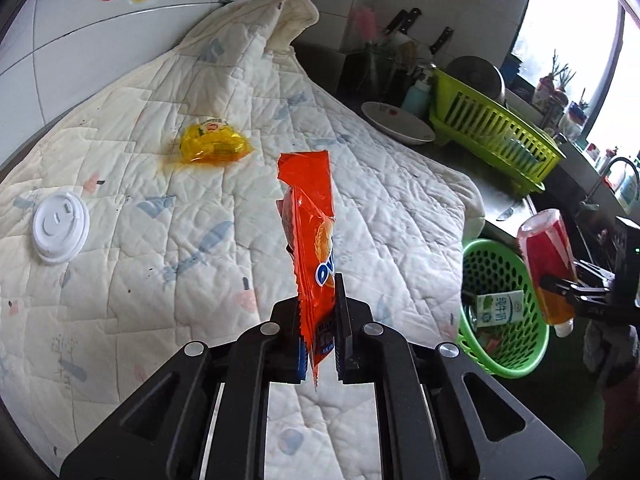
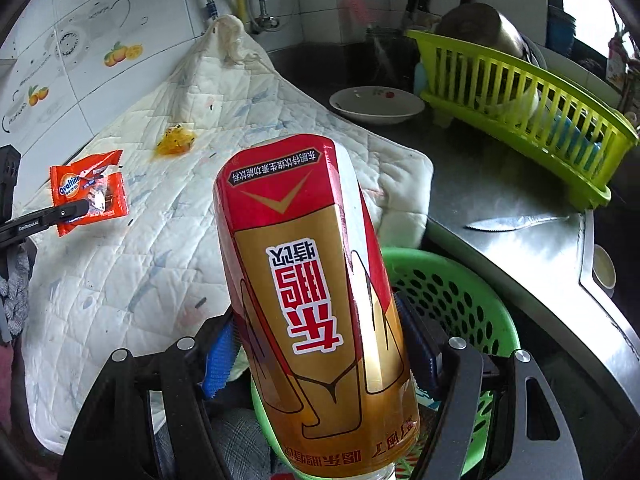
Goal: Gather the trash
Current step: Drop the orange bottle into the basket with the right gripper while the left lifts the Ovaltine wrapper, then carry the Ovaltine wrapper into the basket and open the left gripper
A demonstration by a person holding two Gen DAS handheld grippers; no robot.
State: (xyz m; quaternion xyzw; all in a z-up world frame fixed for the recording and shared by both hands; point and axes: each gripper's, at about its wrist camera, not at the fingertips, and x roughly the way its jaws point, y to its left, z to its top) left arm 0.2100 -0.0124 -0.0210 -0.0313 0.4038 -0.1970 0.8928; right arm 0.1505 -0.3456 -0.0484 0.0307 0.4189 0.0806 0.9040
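Observation:
My left gripper (image 1: 319, 308) is shut on an orange Ovaltine wrapper (image 1: 310, 236) and holds it above the quilted cloth (image 1: 120, 280); the wrapper also shows in the right wrist view (image 2: 90, 190). My right gripper (image 2: 320, 344) is shut on a red and gold drink bottle (image 2: 316, 292), held upside down over the green perforated basket (image 2: 452, 292). In the left wrist view the bottle (image 1: 546, 268) hangs beside the basket (image 1: 500, 300), which holds a milk carton (image 1: 498, 308). A yellow wrapper (image 1: 212, 144) and a white cup lid (image 1: 60, 226) lie on the cloth.
A white plate (image 2: 376, 104), a lime dish rack (image 2: 520, 120) with dishes, and a knife block stand at the back of the steel counter. A knife (image 2: 516, 222) lies on the counter near the sink edge. Tiled wall on the left.

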